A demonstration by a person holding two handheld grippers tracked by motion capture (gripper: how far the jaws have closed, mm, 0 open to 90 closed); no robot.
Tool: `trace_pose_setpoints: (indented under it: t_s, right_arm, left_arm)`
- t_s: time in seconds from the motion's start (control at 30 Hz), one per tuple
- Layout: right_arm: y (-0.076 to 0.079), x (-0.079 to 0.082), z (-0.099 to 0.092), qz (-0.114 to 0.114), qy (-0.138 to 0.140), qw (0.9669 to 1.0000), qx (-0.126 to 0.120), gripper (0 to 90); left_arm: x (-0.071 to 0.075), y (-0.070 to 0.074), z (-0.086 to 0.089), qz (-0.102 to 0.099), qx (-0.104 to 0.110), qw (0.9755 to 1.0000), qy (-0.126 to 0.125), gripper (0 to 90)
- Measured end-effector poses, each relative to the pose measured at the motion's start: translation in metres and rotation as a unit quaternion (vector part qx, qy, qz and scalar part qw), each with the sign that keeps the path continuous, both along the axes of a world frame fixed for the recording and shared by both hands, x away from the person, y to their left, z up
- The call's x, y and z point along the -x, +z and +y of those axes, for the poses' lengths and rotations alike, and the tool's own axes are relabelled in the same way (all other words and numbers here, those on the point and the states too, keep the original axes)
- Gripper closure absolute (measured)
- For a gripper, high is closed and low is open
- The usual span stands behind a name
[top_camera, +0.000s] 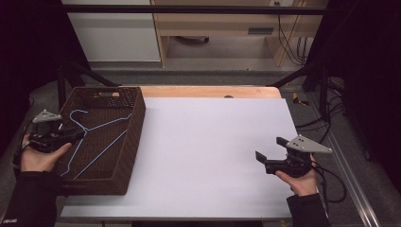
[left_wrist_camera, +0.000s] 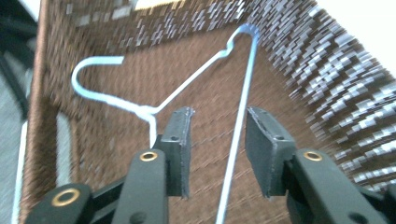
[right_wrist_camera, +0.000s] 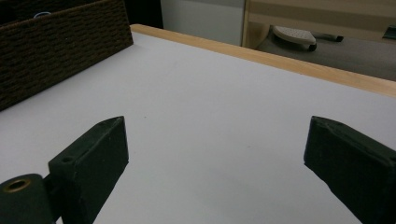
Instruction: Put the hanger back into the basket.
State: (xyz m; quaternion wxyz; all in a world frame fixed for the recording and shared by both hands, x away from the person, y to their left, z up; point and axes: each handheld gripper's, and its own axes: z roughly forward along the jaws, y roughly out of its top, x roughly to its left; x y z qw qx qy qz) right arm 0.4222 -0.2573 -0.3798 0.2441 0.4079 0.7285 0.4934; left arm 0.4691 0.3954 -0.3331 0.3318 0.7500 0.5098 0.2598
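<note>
A light blue wire hanger (top_camera: 94, 137) lies inside a dark brown woven basket (top_camera: 135, 123) at the left end of the white table (top_camera: 203, 142). My left gripper (top_camera: 78, 135) hovers over the basket's left side. In the left gripper view its jaws (left_wrist_camera: 217, 116) stand apart, and one straight wire of the hanger (left_wrist_camera: 187, 86) runs through the gap without either pad pressing on it. My right gripper (top_camera: 270, 148) is held low over the table's right side. It is open (right_wrist_camera: 215, 140) with nothing between the jaws.
The basket's woven wall (right_wrist_camera: 56, 51) rises at the far left of the right gripper view. A wooden strip (top_camera: 208, 91) edges the table's far side. Black frame bars (top_camera: 189, 9) cross above, and cables (top_camera: 331, 179) trail off the right edge.
</note>
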Motion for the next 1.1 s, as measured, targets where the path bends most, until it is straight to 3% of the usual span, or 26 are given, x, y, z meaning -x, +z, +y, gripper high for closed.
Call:
trace_pose_setpoints:
  t_s: [0.03, 0.07, 0.2, 0.23, 0.27, 0.3, 0.33, 0.37, 0.47, 0.57, 0.6, 0.73, 0.93, 1.1]
  right_arm:
    - [0.000, 0.000, 0.000, -0.001, 0.001, 1.0000, 0.000, 6.8]
    - [0.001, 0.000, 0.000, -0.001, 0.000, 1.0000, -0.001, 6.8]
    - [0.001, 0.001, -0.001, -0.003, 0.001, 1.0000, -0.002, 6.7]
    - [0.001, 0.001, -0.001, -0.003, 0.001, 1.0000, -0.003, 6.7]
    - [0.001, 0.001, -0.001, -0.003, 0.001, 1.0000, -0.003, 6.7]
    - [0.001, 0.001, 0.000, -0.004, 0.002, 1.0000, -0.004, 6.6]
    - [0.001, 0.001, 0.000, -0.004, 0.002, 1.0000, -0.004, 6.6]
    - [0.001, 0.001, 0.000, -0.004, 0.002, 1.0000, -0.004, 6.6]
    - [0.002, 0.002, 0.000, -0.006, 0.003, 1.0000, -0.004, 6.6]
    - [0.002, 0.003, -0.001, -0.006, 0.002, 1.0000, -0.006, 6.5]
    - [0.002, 0.003, -0.001, -0.006, 0.003, 1.0000, -0.006, 6.5]
    - [0.002, 0.003, -0.001, -0.007, 0.003, 1.0000, -0.007, 6.3]
    - [0.000, 0.003, -0.001, -0.007, 0.005, 0.9999, -0.006, 5.9]
    - [-0.003, 0.004, -0.003, -0.003, 0.004, 0.9999, -0.010, 5.9]
  left_arm:
    - [0.000, 0.000, 0.000, 0.000, 0.000, 1.0000, 0.000, 55.7]
    - [0.009, 0.005, -0.009, -0.028, 0.016, 0.9994, -0.015, 53.5]
    - [0.026, 0.010, -0.030, -0.069, 0.047, 0.9955, -0.045, 47.1]
    - [0.026, 0.010, -0.030, -0.069, 0.047, 0.9955, -0.045, 45.2]
    - [0.030, 0.011, -0.036, -0.077, 0.056, 0.9940, -0.054, 45.2]
    - [0.037, 0.011, -0.050, -0.098, 0.076, 0.9900, -0.067, 40.0]
    - [0.041, 0.011, -0.057, -0.105, 0.083, 0.9882, -0.074, 38.6]
    - [0.041, 0.011, -0.057, -0.105, 0.083, 0.9882, -0.074, 35.7]
    - [0.050, 0.009, -0.084, -0.112, 0.094, 0.9837, -0.104, 29.4]
    - [0.054, 0.007, -0.096, -0.115, 0.094, 0.9821, -0.116, 25.5]
    - [0.057, 0.003, -0.108, -0.119, 0.095, 0.9804, -0.125, 23.4]
    - [0.062, -0.006, -0.127, -0.127, 0.107, 0.9758, -0.142, 19.4]
    - [0.062, -0.023, -0.150, -0.120, 0.111, 0.9733, -0.162, 13.3]
    - [0.060, -0.037, -0.156, -0.118, 0.114, 0.9721, -0.167, 11.7]
